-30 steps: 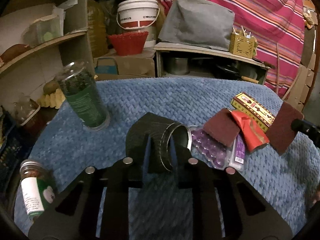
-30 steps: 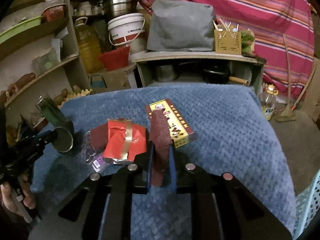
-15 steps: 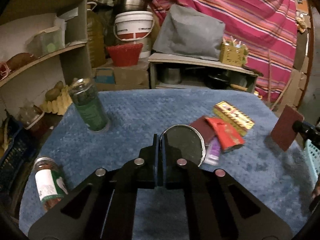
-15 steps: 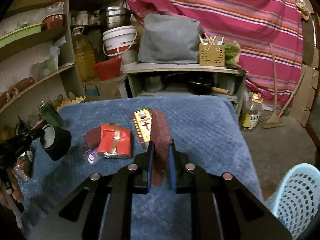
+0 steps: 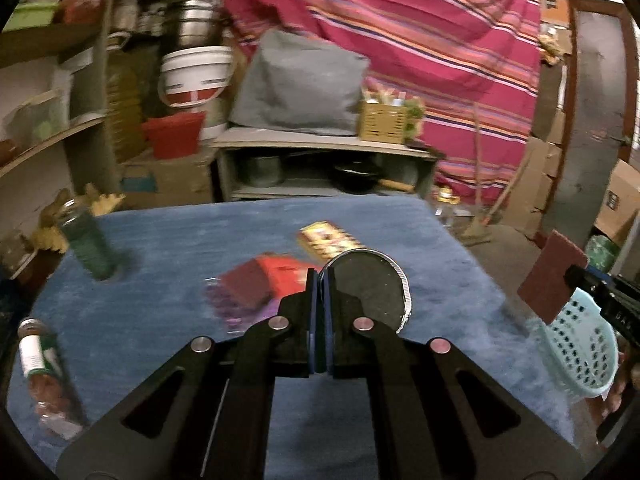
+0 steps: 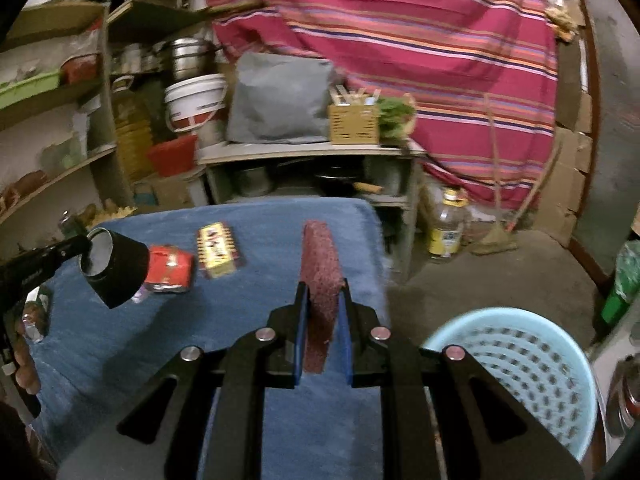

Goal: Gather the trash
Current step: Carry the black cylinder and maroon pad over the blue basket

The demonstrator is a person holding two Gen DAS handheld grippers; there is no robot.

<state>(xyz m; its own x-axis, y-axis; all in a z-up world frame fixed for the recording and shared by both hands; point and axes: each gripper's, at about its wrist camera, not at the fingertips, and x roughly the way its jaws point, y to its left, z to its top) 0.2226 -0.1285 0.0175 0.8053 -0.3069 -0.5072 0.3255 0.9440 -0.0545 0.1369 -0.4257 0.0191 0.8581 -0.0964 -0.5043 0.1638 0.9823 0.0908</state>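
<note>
Covering table, blue blanket [image 5: 168,240], striped cloth [image 6: 420,32] behind

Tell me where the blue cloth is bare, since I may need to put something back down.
Bare: the blue cloth between the yellow box and the right edge, and the near strip below the red packet. Crowded: the packets in the middle, and the green jar and spice bottle at the left edge.

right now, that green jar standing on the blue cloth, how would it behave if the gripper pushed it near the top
The green jar looks tall and narrow, so a high push would probably tip it. It seems round, so once down it may roll. The soft blue cloth under it likely drags at its base rather than letting it slide.
</note>
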